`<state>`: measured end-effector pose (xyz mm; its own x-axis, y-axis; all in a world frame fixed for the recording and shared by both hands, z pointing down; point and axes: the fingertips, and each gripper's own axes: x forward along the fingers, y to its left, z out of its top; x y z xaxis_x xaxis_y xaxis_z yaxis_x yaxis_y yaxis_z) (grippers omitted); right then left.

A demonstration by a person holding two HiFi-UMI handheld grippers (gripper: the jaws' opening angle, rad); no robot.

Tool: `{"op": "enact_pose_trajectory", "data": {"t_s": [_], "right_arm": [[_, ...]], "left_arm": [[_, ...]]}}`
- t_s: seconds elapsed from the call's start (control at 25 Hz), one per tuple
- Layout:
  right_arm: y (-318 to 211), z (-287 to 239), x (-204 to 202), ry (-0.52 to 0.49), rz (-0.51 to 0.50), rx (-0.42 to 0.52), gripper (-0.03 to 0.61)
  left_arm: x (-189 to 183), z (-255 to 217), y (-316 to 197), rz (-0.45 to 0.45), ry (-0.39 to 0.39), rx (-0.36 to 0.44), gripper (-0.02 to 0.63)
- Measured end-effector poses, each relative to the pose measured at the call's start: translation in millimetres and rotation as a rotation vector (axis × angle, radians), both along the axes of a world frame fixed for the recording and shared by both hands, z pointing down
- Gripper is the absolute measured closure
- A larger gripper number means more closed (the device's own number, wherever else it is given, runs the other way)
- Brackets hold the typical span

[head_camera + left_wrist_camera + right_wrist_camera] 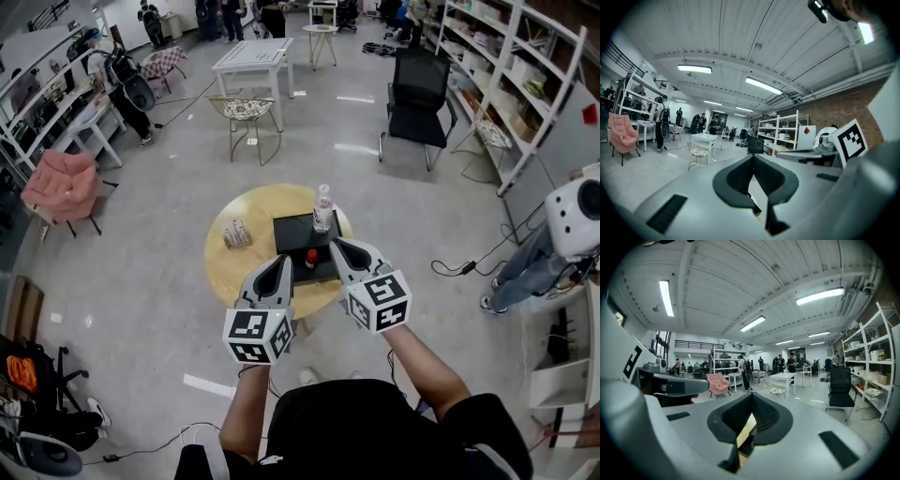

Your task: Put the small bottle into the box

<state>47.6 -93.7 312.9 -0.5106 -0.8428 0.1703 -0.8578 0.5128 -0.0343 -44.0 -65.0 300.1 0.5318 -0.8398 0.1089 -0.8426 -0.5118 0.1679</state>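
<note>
Your left gripper [282, 262] and right gripper [337, 245]: fingers shut, empty, above desk [226, 272] near edge. Bottle [322, 208] upright at box [296, 232] far edge; inside or behind unclear, so task maybe unstarted.

The left forearm [246, 412] and right forearm [424, 367] reached forward, holding the left gripper [280, 262] and right gripper [339, 246] side by side, near each other, each with jaws closed together on nothing.
</note>
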Motion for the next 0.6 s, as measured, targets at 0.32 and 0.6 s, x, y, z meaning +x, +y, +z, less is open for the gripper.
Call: {"op": "enact_pose_trajectory", "data": {"t_s": [0.32,0.6], "right_arm": [[7,-5,23,0.003,-0.021,0.013,0.577],[9,-2,32,-0.004,-0.034,0.011,0.577]], "left_arm": [[28,-3,6,-0.010,-0.020,0.015,0.603],[30,-1,10,-0.046,-0.043,0.017,0.603]]}}
